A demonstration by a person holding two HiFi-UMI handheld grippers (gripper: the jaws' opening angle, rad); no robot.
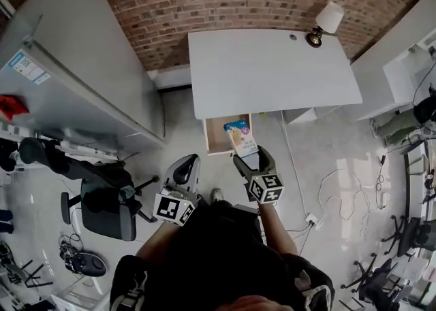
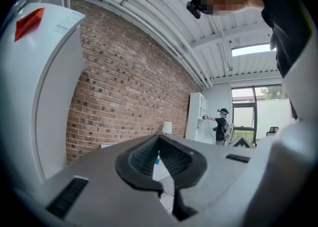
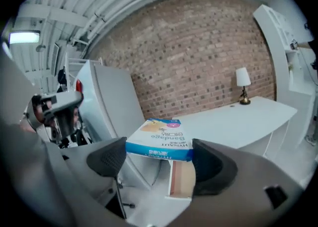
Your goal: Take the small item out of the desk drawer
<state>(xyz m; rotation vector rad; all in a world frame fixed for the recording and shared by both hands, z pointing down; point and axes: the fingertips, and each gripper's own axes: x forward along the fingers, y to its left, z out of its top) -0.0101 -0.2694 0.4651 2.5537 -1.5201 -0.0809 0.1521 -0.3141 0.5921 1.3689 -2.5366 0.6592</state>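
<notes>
A white desk stands against the brick wall, and its wooden drawer is pulled open below the front edge. My right gripper is shut on a small blue and white bandage box, held in the air just over the drawer's right side. In the right gripper view the box sits between the two black pads, with the open drawer below it. My left gripper hangs to the left, clear of the drawer. It is shut and holds nothing.
A small lamp stands on the desk's far right corner. A tall grey cabinet runs along the left, with a black office chair in front of it. Cables and a power strip lie on the floor at right. A person stands far off.
</notes>
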